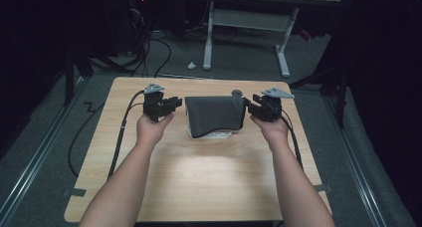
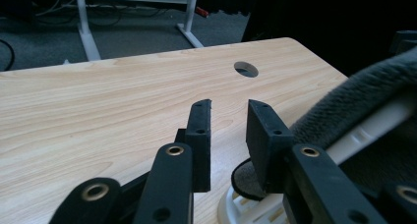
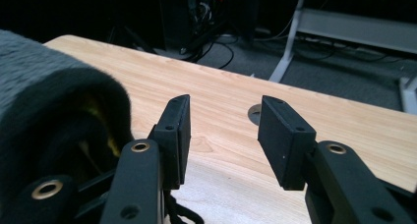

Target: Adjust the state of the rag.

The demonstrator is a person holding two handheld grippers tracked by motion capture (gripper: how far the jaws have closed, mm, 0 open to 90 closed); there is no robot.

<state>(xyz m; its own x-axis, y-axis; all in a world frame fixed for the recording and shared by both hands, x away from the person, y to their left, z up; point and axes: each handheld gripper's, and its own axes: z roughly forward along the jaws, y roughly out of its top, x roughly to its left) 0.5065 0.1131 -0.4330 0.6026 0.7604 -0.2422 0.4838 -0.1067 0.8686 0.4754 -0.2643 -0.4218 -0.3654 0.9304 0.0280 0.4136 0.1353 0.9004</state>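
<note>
— Where is the grey cloth (image 1: 215, 115)?

— Draped over a white rack (image 1: 219, 135) toward the bench's (image 1: 199, 182) far edge, long axis left to right, between both tongs.

— And the tongs?

— The left (image 1: 175, 102) and right (image 1: 250, 104) flank its ends, equally near, jaws apart, gripping nothing.

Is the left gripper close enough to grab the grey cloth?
Probably yes. The left gripper is open right beside the cloth, whose edge lies by one jaw, and nothing stands between them.
</note>
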